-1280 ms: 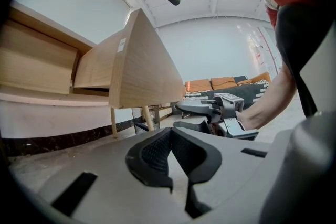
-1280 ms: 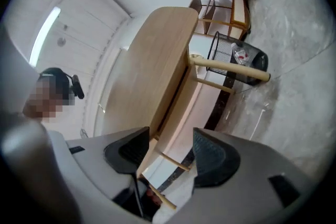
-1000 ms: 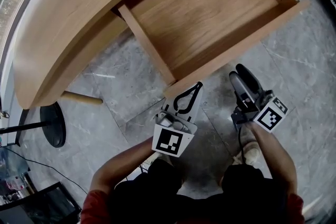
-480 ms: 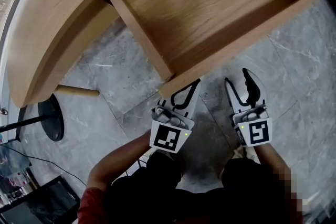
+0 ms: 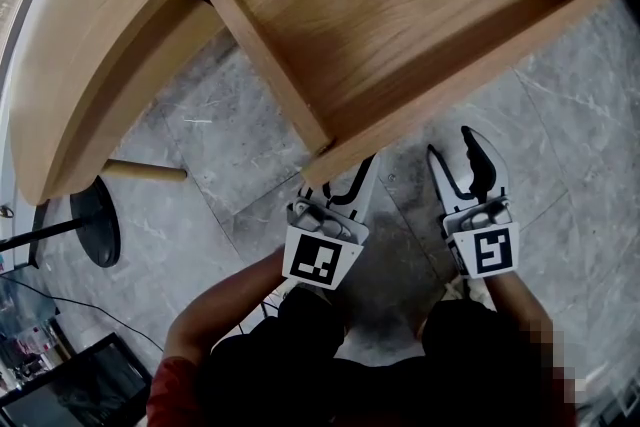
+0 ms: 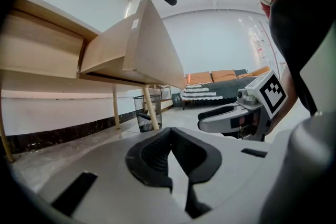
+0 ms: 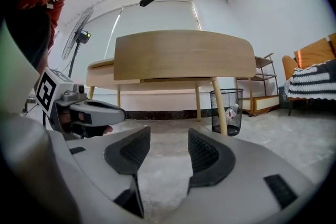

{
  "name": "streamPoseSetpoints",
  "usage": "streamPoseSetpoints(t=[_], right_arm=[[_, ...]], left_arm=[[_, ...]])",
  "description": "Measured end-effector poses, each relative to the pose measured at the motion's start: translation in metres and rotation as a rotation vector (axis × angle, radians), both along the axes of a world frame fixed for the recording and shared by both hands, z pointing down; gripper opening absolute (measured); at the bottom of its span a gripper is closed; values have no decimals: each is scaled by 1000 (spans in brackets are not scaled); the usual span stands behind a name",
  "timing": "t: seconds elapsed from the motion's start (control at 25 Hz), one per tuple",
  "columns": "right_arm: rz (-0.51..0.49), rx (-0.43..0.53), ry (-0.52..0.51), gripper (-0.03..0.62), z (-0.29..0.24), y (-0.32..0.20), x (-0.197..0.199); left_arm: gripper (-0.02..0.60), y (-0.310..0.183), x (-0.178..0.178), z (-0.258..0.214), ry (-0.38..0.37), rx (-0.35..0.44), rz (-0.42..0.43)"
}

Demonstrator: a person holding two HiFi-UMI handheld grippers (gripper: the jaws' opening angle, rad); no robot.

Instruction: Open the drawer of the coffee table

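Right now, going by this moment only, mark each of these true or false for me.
1. The drawer is pulled out and its inside is bare. True.
2. The left tongs grip the drawer's front board. False: their jaws are together on nothing, clear of the board.
3. The right tongs stand open with nothing between them. True.
4. The wire bin stands on top of the coffee table. False: it stands on the floor, beside a table leg.
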State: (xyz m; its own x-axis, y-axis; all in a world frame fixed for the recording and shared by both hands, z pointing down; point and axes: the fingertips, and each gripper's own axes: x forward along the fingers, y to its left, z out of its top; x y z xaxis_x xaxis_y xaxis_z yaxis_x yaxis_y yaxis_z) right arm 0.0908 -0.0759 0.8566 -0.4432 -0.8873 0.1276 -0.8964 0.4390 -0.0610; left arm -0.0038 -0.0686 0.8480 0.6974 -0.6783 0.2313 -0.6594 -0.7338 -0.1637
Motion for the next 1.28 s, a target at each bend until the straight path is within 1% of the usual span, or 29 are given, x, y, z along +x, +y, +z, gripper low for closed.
streamPoseSetpoints(t=[0.16,0.6,0.8,0.84,0.92,1.0,1.16,1.28], right_arm=[[-18,3,35,221,2,2,-4],[-7,1,33,199,3,1,-3],[-1,-8,47,142,6,0,-2],[5,-5,56,125,6,0,-2],[17,3,75,67,6,0,-1],[21,6,86,38,6,1,-2],[24,3,82,1,7,0,-1],[15,-1,81,-3,8,0,-1]], left_arm=[[8,0,0,0,-2,1,-1],[8,0,1,3,-8,5,3],[8,0,1,3,-14,6,6],[8,0,1,3,-12,7,6],[8,0,1,3,-11,8,6],[8,-1,1,3,-13,9,7],[8,-1,2,3,-21,15,11],[8,-1,2,3,-17,14,10]])
